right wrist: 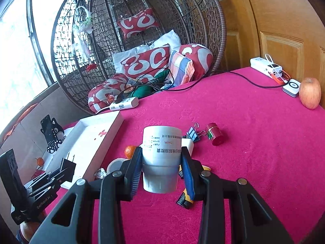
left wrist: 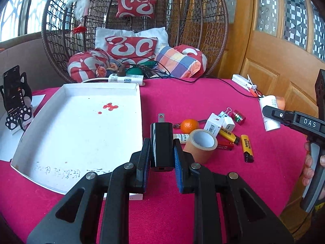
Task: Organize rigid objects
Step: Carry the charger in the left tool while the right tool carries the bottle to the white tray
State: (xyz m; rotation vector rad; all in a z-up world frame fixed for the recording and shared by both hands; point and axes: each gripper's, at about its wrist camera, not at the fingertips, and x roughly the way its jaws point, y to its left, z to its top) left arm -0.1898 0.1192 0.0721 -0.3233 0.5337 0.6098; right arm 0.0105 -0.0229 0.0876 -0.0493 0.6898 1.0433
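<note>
Fingers (left wrist: 178, 152) pinch black charger (left wrist: 161, 144) beside white tray's (left wrist: 130, 87) right edge.

1. The left wrist view looks forward along its fingers (left wrist: 142, 158), low and close over the red tablecloth (left wrist: 203, 101), facing the wicker chair (left wrist: 203, 30).
2. The right wrist view faces likewise from further right.
3. Both share the white tray (left wrist: 81, 132) (right wrist: 113, 126).

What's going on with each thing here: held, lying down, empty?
Left gripper: shut on black plug-in charger, prongs pointing away.
Right gripper: shut on white plastic bottle.
White shallow tray: empty, red stains.
Brown tape roll: standing on end.
Yellow lighter: lying flat.
</note>
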